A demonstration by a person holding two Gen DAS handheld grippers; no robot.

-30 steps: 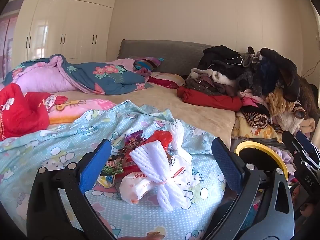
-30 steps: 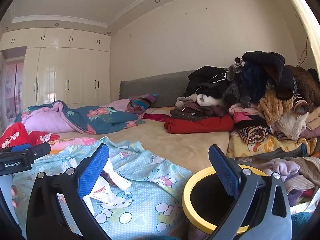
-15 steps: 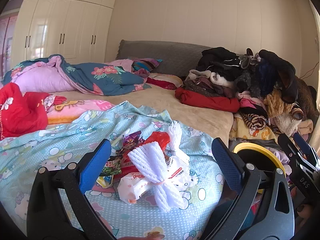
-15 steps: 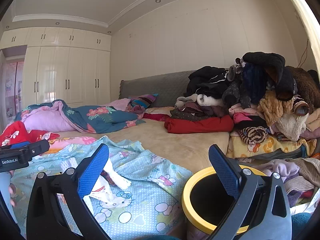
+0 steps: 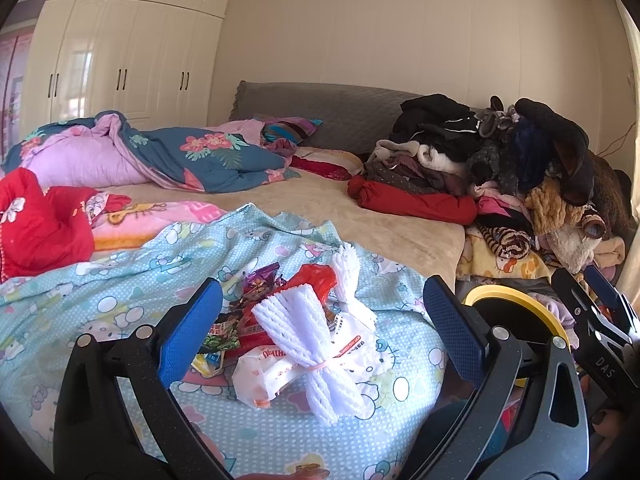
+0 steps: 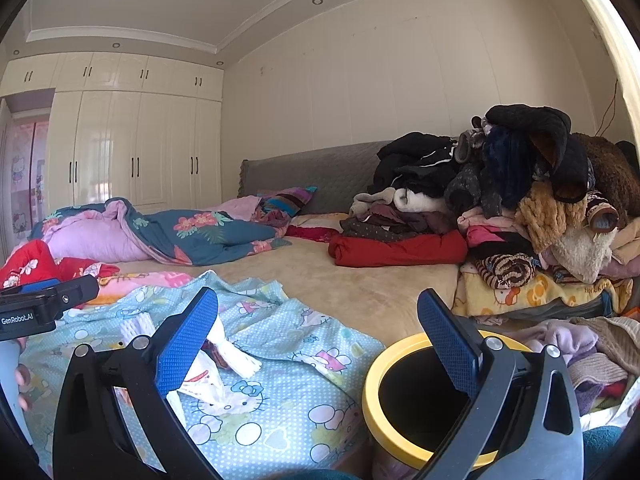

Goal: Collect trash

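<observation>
Both grippers, left gripper (image 5: 320, 332) and right gripper (image 6: 316, 340), gape empty; two foam nets (image 5: 308, 332); one bin (image 6: 400, 392).

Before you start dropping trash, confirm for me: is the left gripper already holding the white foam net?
No: the left gripper is open, its blue pads apart, with the white foam net lying on the blanket.
</observation>
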